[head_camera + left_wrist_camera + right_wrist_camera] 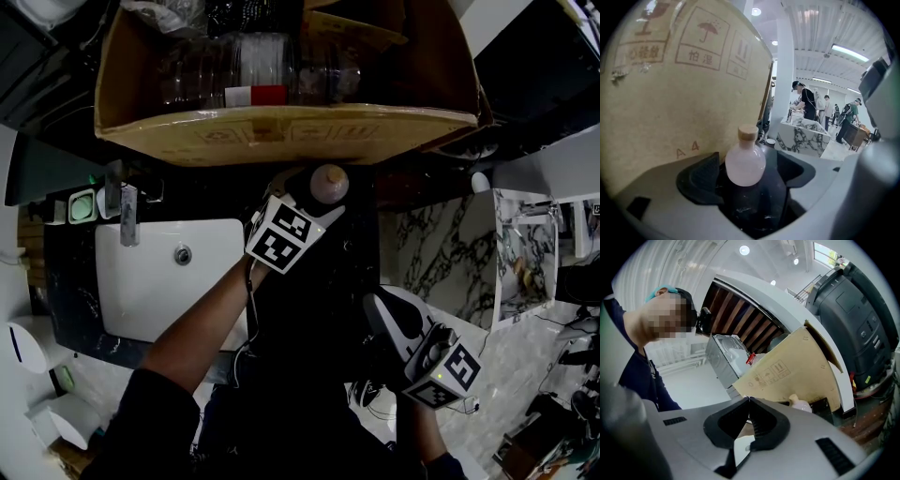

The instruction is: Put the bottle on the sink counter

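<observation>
bottle upright on the dark surface, between the jaws of the open left tool

head view: the left tool [305,211] reaches to the foot of a cardboard box [281,131]. its jaws are mostly hidden under its marker cube and the bottle [329,182], of which only the cork-coloured top and shoulders show from above. the bottle stands on the dark surface [75,272], just beside the box front and to the right of the white basin [159,300] and its tap [127,217]. the far end of the box is cut off by the frame. inside it lie clear plastic bottles [234,70], one with a red and white band. the right tool [380,309] hangs at lower right, well apart from the bottle. much of the middle is too dark to read.

left gripper view: the jaws stand wide apart, with the bottle [745,161] upright between their tips and its base on the black marbled surface [754,208]. a clear gap shows at the right jaw. at the left jaw i cannot tell whether pad and bottle touch. the box wall [670,93] fills the left side, close behind the bottle. far off, small people [806,101] stand by a white marbled block [806,136].

right gripper view: the right tool [749,401] has its jaws closed tip to tip, with nothing between them. beyond it the box [797,362] shows, and the bottle's top [800,404] peeks over the tool body, its lower part hidden. a person [642,362] in dark clothing fills the left edge.
</observation>
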### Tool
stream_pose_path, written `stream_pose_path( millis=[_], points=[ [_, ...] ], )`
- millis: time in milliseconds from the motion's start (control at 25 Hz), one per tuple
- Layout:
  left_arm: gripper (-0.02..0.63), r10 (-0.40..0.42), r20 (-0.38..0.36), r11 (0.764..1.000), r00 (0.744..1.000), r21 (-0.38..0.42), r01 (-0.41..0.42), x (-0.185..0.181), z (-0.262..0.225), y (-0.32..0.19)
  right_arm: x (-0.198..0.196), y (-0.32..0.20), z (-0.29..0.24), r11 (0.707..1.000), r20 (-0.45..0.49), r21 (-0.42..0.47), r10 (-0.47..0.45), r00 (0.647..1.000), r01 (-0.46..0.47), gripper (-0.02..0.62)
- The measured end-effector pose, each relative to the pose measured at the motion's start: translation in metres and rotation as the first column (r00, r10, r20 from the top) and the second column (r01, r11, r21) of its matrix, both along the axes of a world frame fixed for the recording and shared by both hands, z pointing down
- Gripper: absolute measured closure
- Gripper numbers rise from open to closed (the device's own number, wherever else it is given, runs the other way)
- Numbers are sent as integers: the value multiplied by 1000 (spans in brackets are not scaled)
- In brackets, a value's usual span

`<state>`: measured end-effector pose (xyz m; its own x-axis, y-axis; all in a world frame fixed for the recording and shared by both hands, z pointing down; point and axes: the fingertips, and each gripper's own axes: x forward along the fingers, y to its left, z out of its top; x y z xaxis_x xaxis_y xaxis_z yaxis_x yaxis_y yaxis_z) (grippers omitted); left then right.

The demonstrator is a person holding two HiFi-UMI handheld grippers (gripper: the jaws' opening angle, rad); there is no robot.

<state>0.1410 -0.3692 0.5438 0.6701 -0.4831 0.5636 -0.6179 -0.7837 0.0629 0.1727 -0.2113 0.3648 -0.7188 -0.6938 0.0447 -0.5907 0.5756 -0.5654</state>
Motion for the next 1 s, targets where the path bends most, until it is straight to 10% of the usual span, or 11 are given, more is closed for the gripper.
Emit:
stream_pose_path(
  millis=[1000],
  points=[
    [354,-32,-257,999,966,-2,33,-108,-98,119,-88,33,-52,995,-28,96,24,999,-22,569]
  ],
)
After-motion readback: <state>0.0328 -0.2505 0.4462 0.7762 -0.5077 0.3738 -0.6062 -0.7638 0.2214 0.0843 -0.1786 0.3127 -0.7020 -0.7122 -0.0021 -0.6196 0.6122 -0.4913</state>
